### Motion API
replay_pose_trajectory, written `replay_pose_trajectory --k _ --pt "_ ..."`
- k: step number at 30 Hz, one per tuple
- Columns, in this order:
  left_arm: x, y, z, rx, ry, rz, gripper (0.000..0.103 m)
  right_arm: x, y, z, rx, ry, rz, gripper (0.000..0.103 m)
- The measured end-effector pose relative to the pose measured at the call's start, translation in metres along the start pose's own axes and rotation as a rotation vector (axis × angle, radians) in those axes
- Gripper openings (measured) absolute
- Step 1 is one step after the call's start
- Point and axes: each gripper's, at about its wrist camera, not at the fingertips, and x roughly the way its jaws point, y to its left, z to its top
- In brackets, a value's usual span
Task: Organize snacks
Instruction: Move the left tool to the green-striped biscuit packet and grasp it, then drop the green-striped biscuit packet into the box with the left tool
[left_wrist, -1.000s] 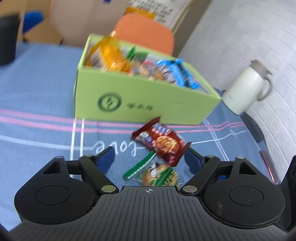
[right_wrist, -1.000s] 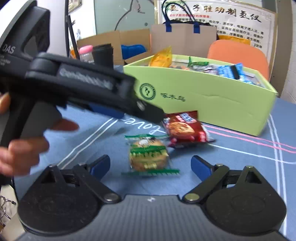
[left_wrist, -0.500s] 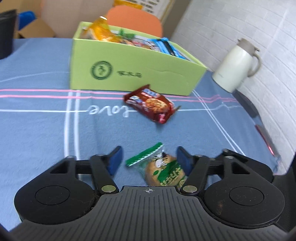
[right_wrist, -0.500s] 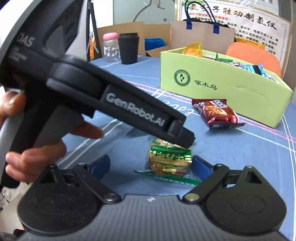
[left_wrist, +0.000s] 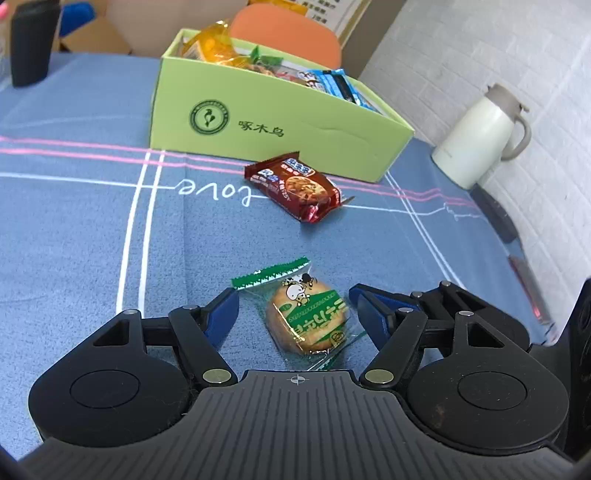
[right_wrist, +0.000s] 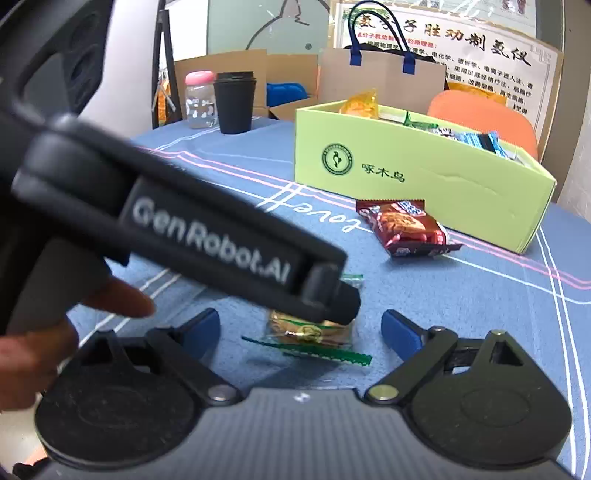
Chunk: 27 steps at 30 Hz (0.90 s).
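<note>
A green-wrapped round biscuit (left_wrist: 308, 317) lies on the blue tablecloth between the open blue fingers of my left gripper (left_wrist: 293, 301); neither finger touches it. In the right wrist view the same biscuit (right_wrist: 314, 334) lies between the fingers of my open right gripper (right_wrist: 301, 326), partly hidden by the left gripper's black body (right_wrist: 207, 236). A red cookie packet (left_wrist: 295, 186) lies further off, in front of the green snack box (left_wrist: 258, 118), also seen in the right wrist view (right_wrist: 402, 225). The box (right_wrist: 424, 177) holds several packets.
A white jug (left_wrist: 480, 140) stands at the right by the brick wall. A black cup (right_wrist: 234, 101) and a pink-lidded bottle (right_wrist: 199, 99) stand at the far left. An orange chair (right_wrist: 487, 118) and a paper bag (right_wrist: 380, 77) are behind the box.
My left gripper has come down over the green biscuit, which now lies between its fingers. The right gripper has drawn back a little; the left gripper's body now covers part of the biscuit.
</note>
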Motion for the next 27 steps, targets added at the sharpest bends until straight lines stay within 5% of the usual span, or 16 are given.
replay_pose_trajectory --k 1,3,7,11,17,22,25,27 --pt "0.001 -0.003 -0.002 0.014 -0.007 0.015 0.052 0.0 -0.001 -0.001 0.013 -0.011 0.01 0.09" --pt "0.001 -0.006 -0.007 0.051 -0.025 0.053 0.027 -0.003 0.003 -0.001 -0.001 -0.028 0.01 0.067" --pt "-0.001 0.0 -0.001 0.005 -0.02 0.029 0.009 -0.004 -0.006 0.009 0.031 -0.022 0.037 0.064" --pt "-0.012 -0.008 0.033 0.013 -0.102 -0.002 0.008 -0.012 -0.021 0.047 -0.013 -0.115 -0.006 0.064" --pt "-0.008 -0.016 0.138 0.045 -0.267 -0.004 0.009 0.02 -0.063 0.141 -0.077 -0.256 -0.057 0.064" --pt "0.052 0.005 0.208 0.039 -0.217 0.075 0.012 0.099 -0.097 0.185 -0.074 -0.16 -0.042 0.066" --pt "0.092 0.026 0.219 -0.02 -0.13 0.107 0.013 0.137 -0.114 0.184 -0.047 -0.071 0.015 0.068" --pt "0.099 0.03 0.218 -0.01 -0.147 0.107 0.014 0.139 -0.118 0.183 -0.04 -0.077 0.036 0.072"
